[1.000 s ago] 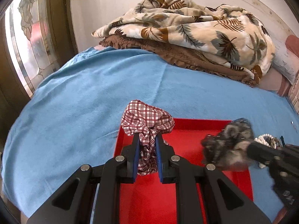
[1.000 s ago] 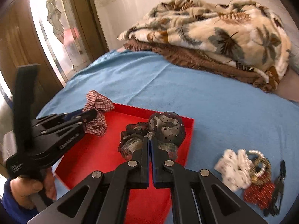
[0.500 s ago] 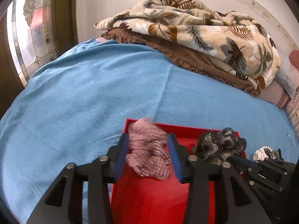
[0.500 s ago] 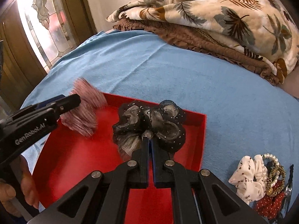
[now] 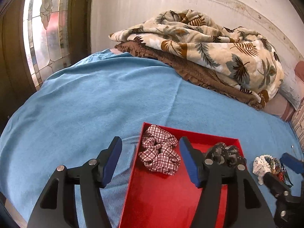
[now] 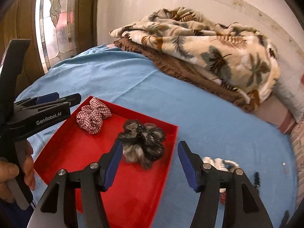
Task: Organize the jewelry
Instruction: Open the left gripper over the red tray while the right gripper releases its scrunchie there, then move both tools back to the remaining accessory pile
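A red tray (image 5: 161,199) lies on a blue bed sheet (image 5: 85,104). In its far left corner rests a red plaid scrunchie (image 5: 159,155). My left gripper (image 5: 149,146) hangs over it, jaws opening, pads clear of the cloth. A dark sequinned scrunchie (image 6: 144,144) lies by the tray's (image 6: 76,152) far right wall. My right gripper (image 6: 150,148) is above it, jaws also opening and holding nothing. To the right of the tray sits a small pile of jewelry (image 5: 266,165): a white scrunchie, bead bracelets and a red piece.
Folded leaf-print and brown blankets (image 5: 209,53) lie at the back of the bed. A stained-glass door (image 5: 45,28) stands at the left, a pillow edge (image 5: 298,125) at the right. A person's hand (image 6: 11,172) holds the left gripper (image 6: 57,98). A black clip (image 6: 256,178) lies past the pile.
Both grippers have let go: the plaid and dark scrunchies dropped into the tray. Both sets of jaws spread wide and drew back a little from the tray.
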The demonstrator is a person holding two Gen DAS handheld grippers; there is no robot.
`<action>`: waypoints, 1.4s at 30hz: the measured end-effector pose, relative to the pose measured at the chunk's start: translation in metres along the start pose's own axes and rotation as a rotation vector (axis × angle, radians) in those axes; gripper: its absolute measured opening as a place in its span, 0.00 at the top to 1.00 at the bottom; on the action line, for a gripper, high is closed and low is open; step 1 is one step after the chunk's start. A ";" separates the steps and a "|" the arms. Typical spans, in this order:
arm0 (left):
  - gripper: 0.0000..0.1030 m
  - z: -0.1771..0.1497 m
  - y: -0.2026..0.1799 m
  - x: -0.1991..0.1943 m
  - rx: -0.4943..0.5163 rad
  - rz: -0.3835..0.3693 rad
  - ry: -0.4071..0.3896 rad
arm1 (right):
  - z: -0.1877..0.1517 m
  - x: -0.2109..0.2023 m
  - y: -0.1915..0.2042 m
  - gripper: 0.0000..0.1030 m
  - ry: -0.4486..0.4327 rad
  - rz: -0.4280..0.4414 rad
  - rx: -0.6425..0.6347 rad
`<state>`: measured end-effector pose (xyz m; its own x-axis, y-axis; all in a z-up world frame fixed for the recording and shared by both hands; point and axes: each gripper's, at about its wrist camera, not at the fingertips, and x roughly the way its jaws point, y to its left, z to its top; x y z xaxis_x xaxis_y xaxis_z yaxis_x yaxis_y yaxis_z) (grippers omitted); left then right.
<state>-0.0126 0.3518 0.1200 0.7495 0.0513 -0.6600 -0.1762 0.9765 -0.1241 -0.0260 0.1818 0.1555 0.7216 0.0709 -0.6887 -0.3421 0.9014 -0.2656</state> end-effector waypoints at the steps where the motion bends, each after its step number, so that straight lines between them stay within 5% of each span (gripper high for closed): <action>1: 0.40 -0.001 0.000 -0.002 -0.002 0.001 -0.004 | -0.001 -0.005 -0.001 0.36 -0.004 -0.025 -0.007; 18: 0.39 -0.032 -0.046 -0.031 0.111 0.053 -0.071 | -0.035 -0.073 -0.056 0.27 -0.060 -0.319 0.020; 42: 0.35 -0.097 -0.122 -0.092 0.281 0.069 -0.012 | -0.090 -0.101 -0.161 0.19 -0.053 -0.400 0.132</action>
<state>-0.1215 0.2073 0.1237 0.7499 0.1204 -0.6505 -0.0444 0.9902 0.1321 -0.0978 -0.0091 0.2076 0.8128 -0.2769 -0.5126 0.0489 0.9092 -0.4136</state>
